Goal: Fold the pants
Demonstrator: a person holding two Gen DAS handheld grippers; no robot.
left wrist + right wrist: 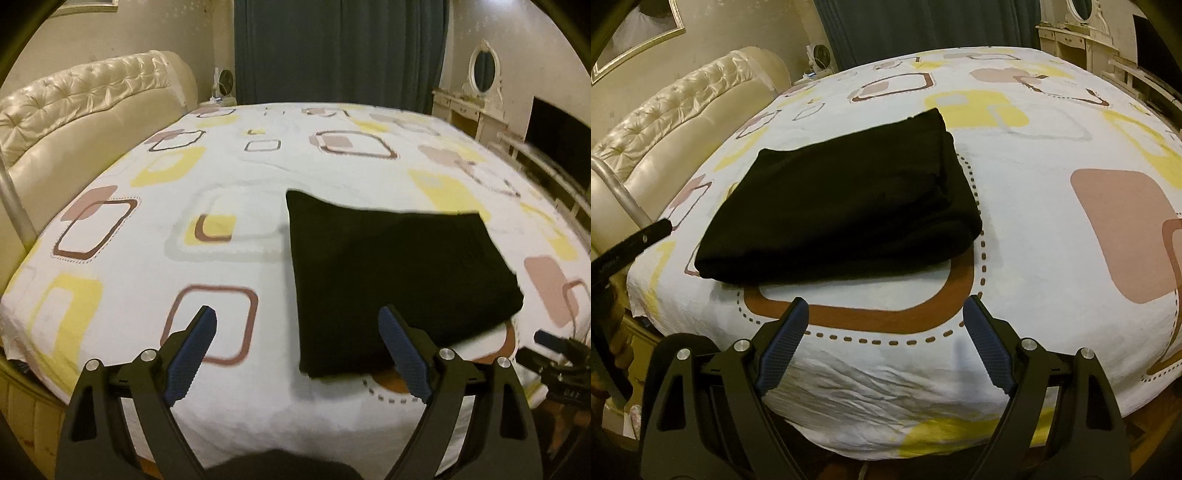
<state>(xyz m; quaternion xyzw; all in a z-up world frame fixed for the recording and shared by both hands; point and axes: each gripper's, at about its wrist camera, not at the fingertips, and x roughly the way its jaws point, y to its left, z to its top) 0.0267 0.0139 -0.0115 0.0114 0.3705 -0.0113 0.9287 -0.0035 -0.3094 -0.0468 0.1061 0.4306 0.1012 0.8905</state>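
The black pants lie in a compact folded bundle on the bed, near its front edge — the folding looks finished. Left tool and right tool hang wide apart, empty, clear of the cloth.

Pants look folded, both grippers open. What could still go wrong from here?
1. The left gripper hangs open with one pad in front of the pants' near corner; a drift could snag it and undo the fold.
2. The pants lie near the bed's front edge, so a nudge may slide them off.
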